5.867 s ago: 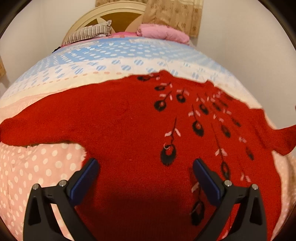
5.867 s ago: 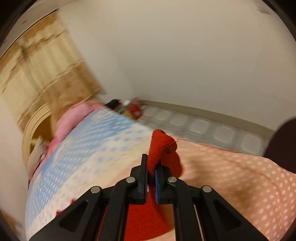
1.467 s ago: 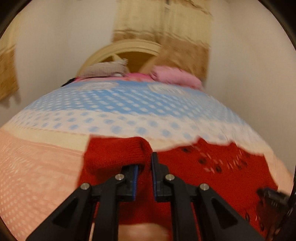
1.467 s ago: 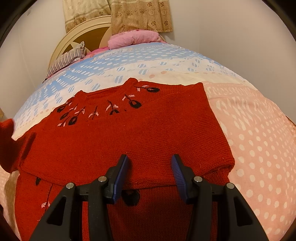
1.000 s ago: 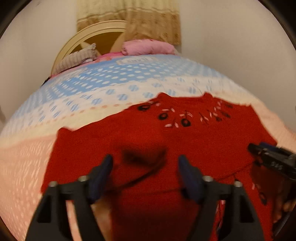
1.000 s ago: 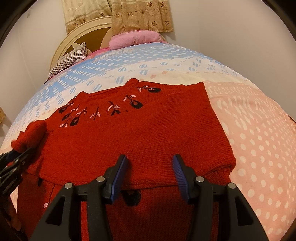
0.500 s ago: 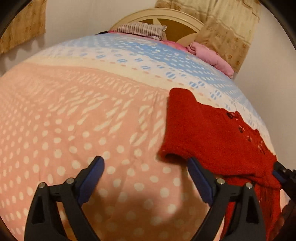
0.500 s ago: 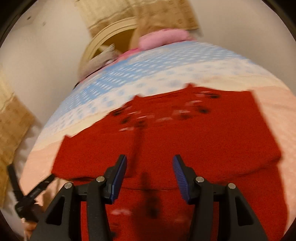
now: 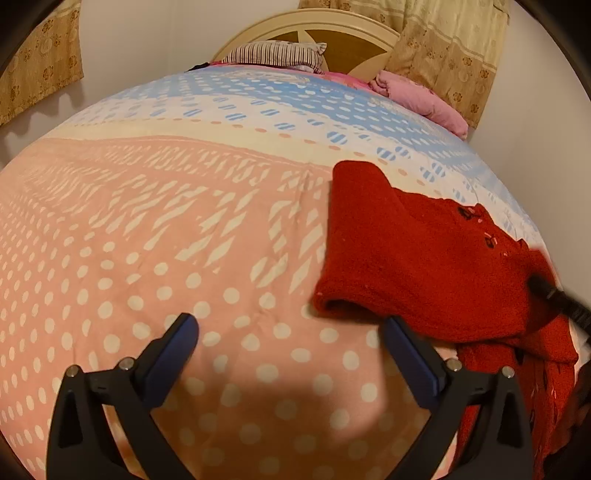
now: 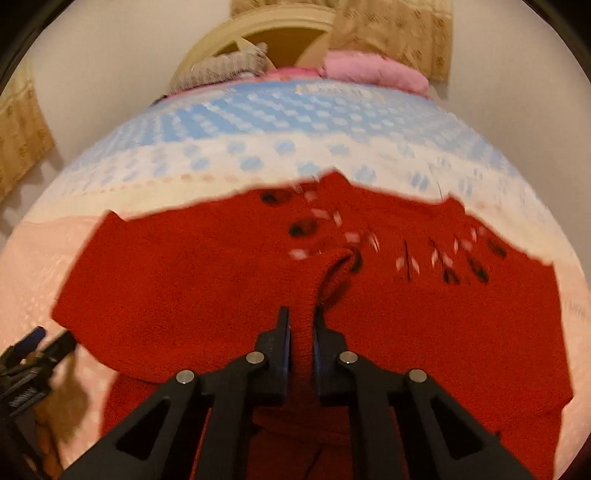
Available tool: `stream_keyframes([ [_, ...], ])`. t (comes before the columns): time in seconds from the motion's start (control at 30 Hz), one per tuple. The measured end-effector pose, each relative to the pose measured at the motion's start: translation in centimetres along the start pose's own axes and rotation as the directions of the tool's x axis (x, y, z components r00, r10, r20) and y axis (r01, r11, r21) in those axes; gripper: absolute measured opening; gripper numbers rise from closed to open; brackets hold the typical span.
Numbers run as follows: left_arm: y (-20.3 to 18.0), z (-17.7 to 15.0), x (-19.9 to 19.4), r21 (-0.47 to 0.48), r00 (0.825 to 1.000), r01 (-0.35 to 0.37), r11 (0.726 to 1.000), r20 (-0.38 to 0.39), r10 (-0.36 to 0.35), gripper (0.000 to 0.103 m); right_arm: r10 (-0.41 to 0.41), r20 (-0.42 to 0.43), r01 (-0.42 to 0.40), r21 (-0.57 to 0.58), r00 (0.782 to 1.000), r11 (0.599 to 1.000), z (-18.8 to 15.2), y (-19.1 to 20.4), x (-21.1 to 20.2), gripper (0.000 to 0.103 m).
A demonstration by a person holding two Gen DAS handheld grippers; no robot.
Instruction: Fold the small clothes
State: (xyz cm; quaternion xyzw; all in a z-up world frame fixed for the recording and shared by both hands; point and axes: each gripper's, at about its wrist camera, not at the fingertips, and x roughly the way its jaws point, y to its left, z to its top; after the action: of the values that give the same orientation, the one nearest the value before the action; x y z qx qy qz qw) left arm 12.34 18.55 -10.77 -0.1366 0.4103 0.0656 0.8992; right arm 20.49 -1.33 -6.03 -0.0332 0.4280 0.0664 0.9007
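Right hand-held gripper (image 10: 301, 325) pinching a fold of the red sweater (image 10: 229, 266); left hand-held gripper (image 9: 290, 332) hanging spread and empty over the bed (image 9: 147, 229).

Knit is looking thick, soft and limp, probably sagging when lifted, so taking it by doubled edges or the sleeve cuff at lower centre should hold best. Sweater is lying partly folded, mid-frame in the right view. Quilted polka-dot bedspread is giving under it; pillows (image 9: 273, 55) and headboard (image 9: 314, 35) sitting at upper centre, curtains (image 9: 439, 48) upper right.
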Motion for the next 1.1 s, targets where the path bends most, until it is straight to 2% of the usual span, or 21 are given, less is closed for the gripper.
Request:
stream_keyframes([
  [0.2,0.0,0.0,0.0,0.009,1.0,-0.013,1.0,-0.004,0.013,0.103,0.018,0.174,-0.018,0.003,0.985,1.0,4.4,-0.1,-7.1,0.009],
  [0.33,-0.3,0.1,0.2,0.015,1.0,-0.022,1.0,-0.006,0.022,0.103,-0.007,0.274,0.003,0.017,0.962,1.0,7.3,-2.0,-11.4,0.009],
  [0.47,-0.5,0.3,0.4,0.021,1.0,-0.03,0.999,-0.007,0.03,0.103,-0.074,0.322,0.063,0.044,0.944,0.997,7.9,-4.9,-13.8,0.009],
  [0.67,-0.7,0.3,0.6,0.027,0.999,-0.038,0.999,-0.009,0.038,0.103,-0.158,0.251,0.115,0.176,0.955,0.978,5.6,-12.1,-12.5,0.009],
  [0.83,-0.9,0.5,0.8,0.036,0.999,-0.048,0.998,-0.008,0.048,0.103,-0.172,0.112,0.142,0.238,0.979,0.961,1.3,-16.5,-8.3,0.009],
  [1.0,-1.9,1.0,-0.6,0.04,0.999,0.014,0.999,0.048,-0.016,0.103,-0.169,-0.048,0.175,0.244,0.984,0.954,-3.0,-19.4,-3.0,0.01],
  [1.03,-2.4,1.2,-1.0,0.042,0.998,0.028,0.999,0.063,-0.031,0.103,-0.165,-0.075,0.179,0.247,0.983,0.952,-3.8,-19.9,-2.3,0.014],
  [1.1,-3.8,2.0,-1.5,0.061,0.995,0.06,0.996,0.074,-0.064,0.103,-0.136,-0.067,0.149,0.263,0.988,0.953,-4.9,-20.8,-2.1,0.018],
])
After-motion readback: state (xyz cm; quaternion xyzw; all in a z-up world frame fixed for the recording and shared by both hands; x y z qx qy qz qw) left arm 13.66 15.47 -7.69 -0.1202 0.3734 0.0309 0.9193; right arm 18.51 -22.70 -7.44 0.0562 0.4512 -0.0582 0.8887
